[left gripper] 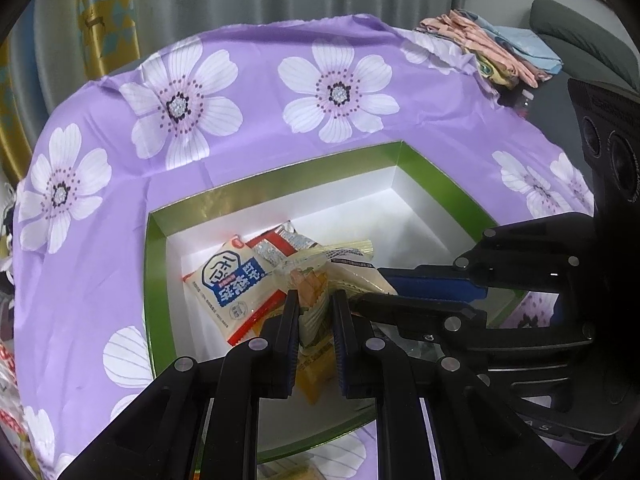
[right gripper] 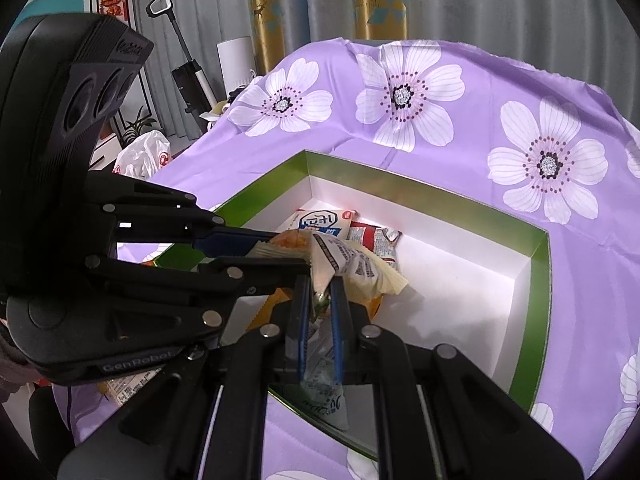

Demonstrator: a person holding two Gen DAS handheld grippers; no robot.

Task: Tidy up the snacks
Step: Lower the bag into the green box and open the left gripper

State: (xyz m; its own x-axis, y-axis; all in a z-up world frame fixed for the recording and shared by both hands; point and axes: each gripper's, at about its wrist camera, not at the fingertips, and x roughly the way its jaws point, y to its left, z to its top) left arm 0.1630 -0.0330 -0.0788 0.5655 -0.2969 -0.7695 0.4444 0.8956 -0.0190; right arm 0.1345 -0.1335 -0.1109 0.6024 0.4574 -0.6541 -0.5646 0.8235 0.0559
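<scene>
A green-rimmed box (left gripper: pixel 280 182) with a white inside lies on a purple flowered cloth (left gripper: pixel 256 92). Inside it lie a white-and-blue packet (left gripper: pixel 228 276) and a red packet (left gripper: pixel 276 240). My left gripper (left gripper: pixel 315 296) is shut on a yellow-orange snack packet (left gripper: pixel 316 376) over the box's near side. My right gripper (left gripper: pixel 372 284) comes in from the right, close beside it. In the right wrist view, the right gripper (right gripper: pixel 320 282) is shut on a cream printed packet (right gripper: pixel 352 264) above the box (right gripper: pixel 536 280). The left gripper (right gripper: pixel 290 252) holds the orange packet (right gripper: pixel 292 240) just to its left. The two held packets touch.
Folded clothes (left gripper: pixel 492 48) lie at the table's far right corner, beside a dark chair (left gripper: pixel 580 40). More snack packets lie on the cloth at the left edge (left gripper: pixel 8 380) and under the left gripper (right gripper: pixel 124 390). An upright vacuum (right gripper: pixel 188 68) and a plastic bag (right gripper: pixel 144 156) stand beyond the table.
</scene>
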